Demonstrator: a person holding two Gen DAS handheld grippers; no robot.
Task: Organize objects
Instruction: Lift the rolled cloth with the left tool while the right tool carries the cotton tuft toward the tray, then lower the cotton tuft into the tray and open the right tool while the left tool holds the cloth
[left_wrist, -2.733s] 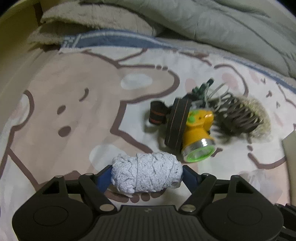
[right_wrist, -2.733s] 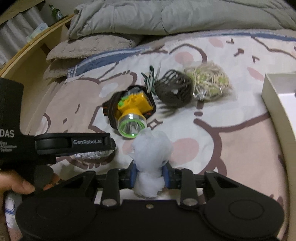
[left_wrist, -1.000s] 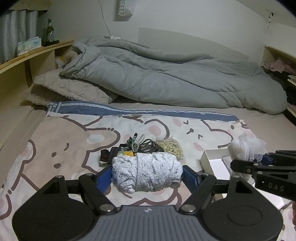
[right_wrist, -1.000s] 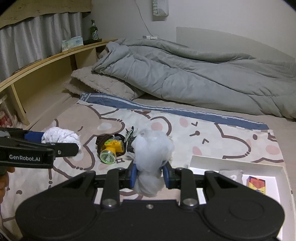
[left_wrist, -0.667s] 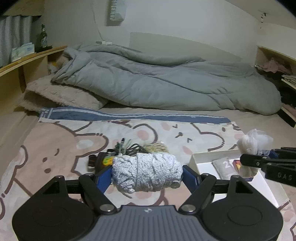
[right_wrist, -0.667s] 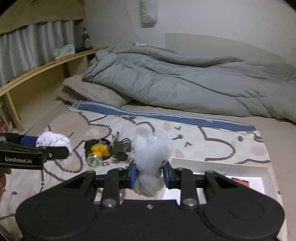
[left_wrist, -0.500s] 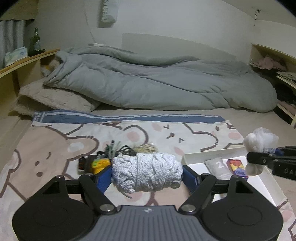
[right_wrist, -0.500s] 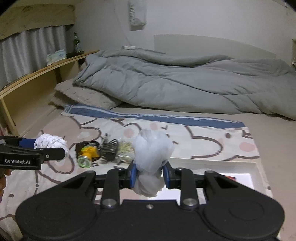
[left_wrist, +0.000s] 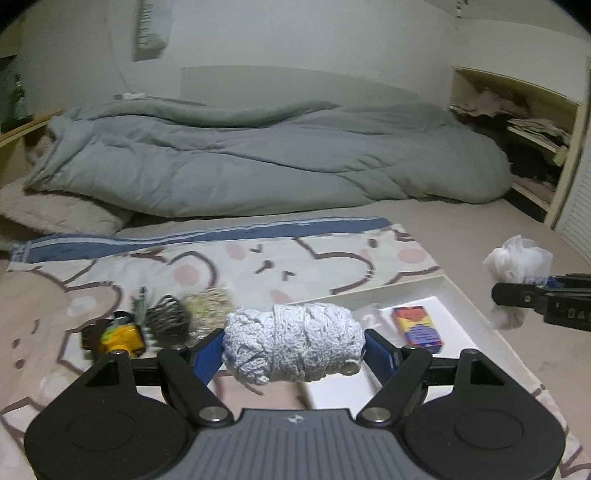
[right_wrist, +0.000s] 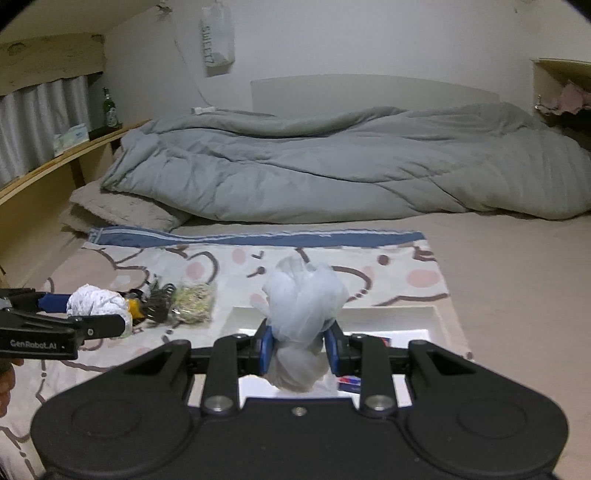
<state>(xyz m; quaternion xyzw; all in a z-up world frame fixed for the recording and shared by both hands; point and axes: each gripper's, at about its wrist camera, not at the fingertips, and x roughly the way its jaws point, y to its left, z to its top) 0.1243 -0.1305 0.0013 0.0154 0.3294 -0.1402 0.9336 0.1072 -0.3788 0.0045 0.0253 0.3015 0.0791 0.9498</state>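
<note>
Above a bear-print blanket (right_wrist: 236, 266) on a bed, the left gripper (left_wrist: 294, 349) clamps a white ball of yarn (left_wrist: 293, 347), while the right gripper (right_wrist: 298, 349) pinches a crumpled white plastic bag (right_wrist: 304, 321) over a shallow white box (right_wrist: 424, 317). A yellow headlamp (left_wrist: 120, 338), dark wire coil (left_wrist: 168, 323) and pale fibre bundle (left_wrist: 210, 304) lie together on the blanket, left of the box.

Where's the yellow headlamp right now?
In the left wrist view the yellow headlamp lies on the cartoon blanket, left of the white tray, beside the dark wire coil, just beyond the left gripper.
</note>
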